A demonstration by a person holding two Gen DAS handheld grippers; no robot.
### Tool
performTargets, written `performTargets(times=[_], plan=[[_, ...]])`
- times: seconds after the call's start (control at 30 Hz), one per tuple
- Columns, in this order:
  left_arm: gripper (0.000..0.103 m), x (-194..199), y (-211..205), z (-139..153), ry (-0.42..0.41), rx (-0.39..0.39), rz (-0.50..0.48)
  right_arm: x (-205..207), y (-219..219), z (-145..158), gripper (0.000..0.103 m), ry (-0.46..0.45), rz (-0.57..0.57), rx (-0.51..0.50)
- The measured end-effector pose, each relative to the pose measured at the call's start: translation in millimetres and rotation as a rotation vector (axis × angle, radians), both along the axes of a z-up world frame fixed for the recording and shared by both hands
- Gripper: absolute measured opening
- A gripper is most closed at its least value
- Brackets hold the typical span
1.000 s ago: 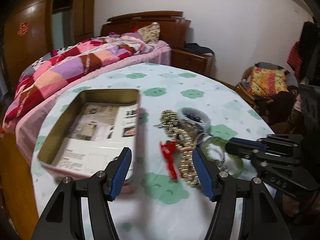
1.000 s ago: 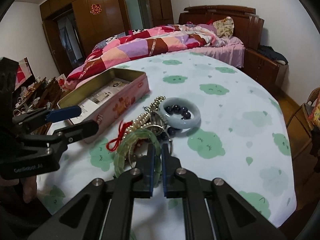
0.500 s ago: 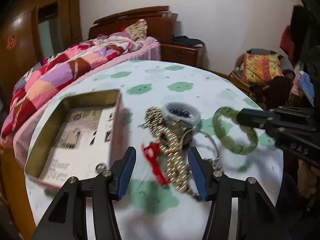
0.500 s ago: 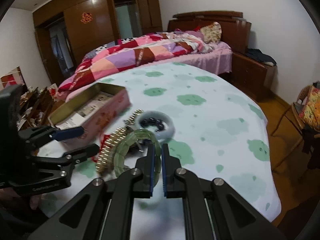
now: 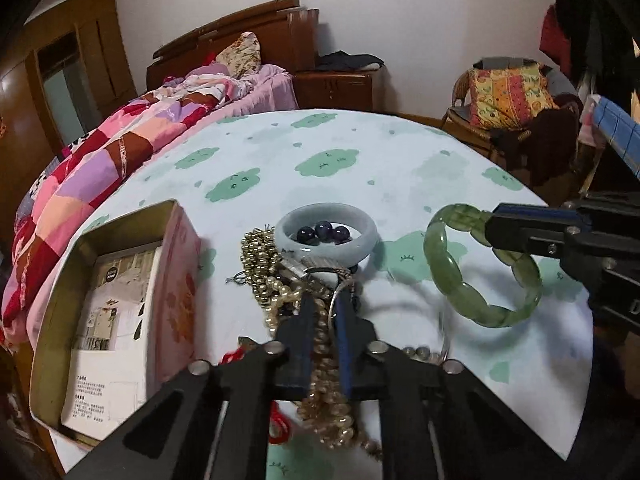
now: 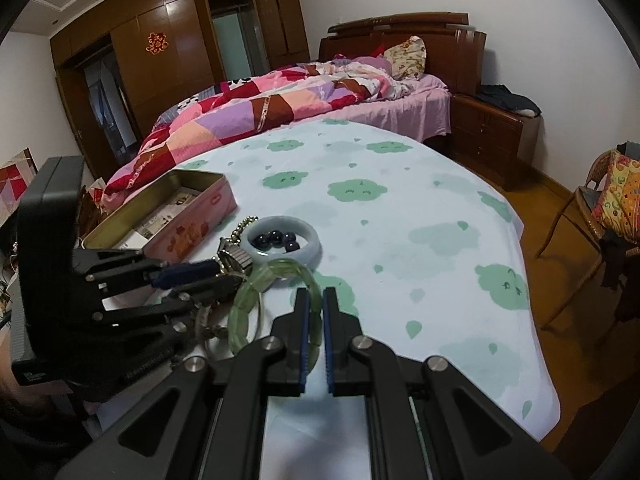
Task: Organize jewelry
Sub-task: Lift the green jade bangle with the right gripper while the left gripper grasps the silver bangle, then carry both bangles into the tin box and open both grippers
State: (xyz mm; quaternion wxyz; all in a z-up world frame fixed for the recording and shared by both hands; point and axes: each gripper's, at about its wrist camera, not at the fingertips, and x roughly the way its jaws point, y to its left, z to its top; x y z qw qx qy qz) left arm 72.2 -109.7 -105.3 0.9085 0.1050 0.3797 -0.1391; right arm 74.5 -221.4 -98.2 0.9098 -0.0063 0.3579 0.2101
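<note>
Nearest to me, the left hand-held gripper is drawing its jaws together on a strand of pale gold beads, which runs between the blue pads and spills toward the table edge; a red tassel lies just beside that strand, partly hidden under the gripper's frame. To the right, the right hand-held gripper is clamped tight on the green bangle, gripping its rim so the ring stands tilted, apart from the heap; whether its lower edge touches the cloth I cannot tell. Just beyond the left gripper's tips sits the tangled heap: a metal watch band, a thin silver ring, and a second bunch of small gold beads; touching the heap on its far side rests a pale jade bangle, lying flat with several dark round beads inside it. Left of the heap stands an open pink tin with printed papers lying in it. All of this rests on a round table under a white cloth with green cloud shapes; behind the table is a bed with a patchwork quilt; farther back, brown wardrobes line the wall.
</note>
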Motion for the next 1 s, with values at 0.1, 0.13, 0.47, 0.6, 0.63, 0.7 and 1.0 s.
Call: performTargets(times=[0.1,0.13,0.47,0.6,0.63,0.7,1.0], plan=[[0.001,-10,5,16,-0.033,-0.069,-0.015,-1,-1,1,0.008,-0.004,-0.004,0.002],[0.001,-15,5,22,-0.052,-0.080,-0.025,-1,-2,2,0.008,-0.006,-0.005,0.003],[0.001,-38,10,54,-0.136,-0.156,-0.043,-3,-5,8,0.008,-0.030,-0.012,0.005],[0.001,-45,19,67,-0.171,-0.178,-0.027,-4,-6,15,0.008,-0.039,-0.011,0.019],[0.001,-45,21,70,-0.174,-0.184,-0.021,-5,-5,16,0.008,-0.044,-0.008,0.019],[0.001,-45,27,72,-0.178,-0.187,-0.005,-6,-2,18,0.008,-0.051,-0.003,0.017],[0.001,-45,50,77,-0.187,-0.220,0.044,-10,7,24,0.008,-0.077,0.019,0.008]])
